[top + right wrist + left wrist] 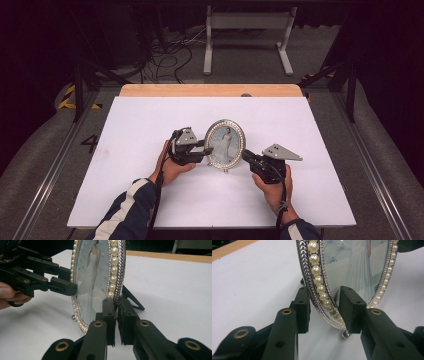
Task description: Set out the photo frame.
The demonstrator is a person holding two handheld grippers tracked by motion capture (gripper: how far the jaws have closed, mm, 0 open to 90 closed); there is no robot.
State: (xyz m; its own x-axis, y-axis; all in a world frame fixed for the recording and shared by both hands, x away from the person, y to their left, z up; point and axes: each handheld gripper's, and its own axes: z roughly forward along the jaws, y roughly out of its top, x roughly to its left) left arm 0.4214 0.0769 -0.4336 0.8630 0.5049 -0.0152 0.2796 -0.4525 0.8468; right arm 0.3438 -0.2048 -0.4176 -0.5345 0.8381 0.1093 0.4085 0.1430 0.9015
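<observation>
An oval picture frame (pixel 225 144) with a pearl and silver rim stands upright on the white table (pixel 150 195), holding a portrait of a figure in a long white dress. My left gripper (pixel 206 149) is at the frame's left rim. In the left gripper view its jaws (pixel 325 293) straddle the pearl rim (pixel 319 280), one pad behind and one in front by the glass, with a sliver of gap at the back pad. My right gripper (pixel 246 155) holds the opposite rim. The right gripper view shows it (pixel 117 302) shut on the picture frame (pixel 92 285).
The frame's black back prop (pixel 131 300) rests on the table behind it. A wooden strip (pixel 210 90) runs along the table's far edge. Beyond it, cables (pixel 165 55) and a grey metal stand (pixel 247 35) lie on the floor.
</observation>
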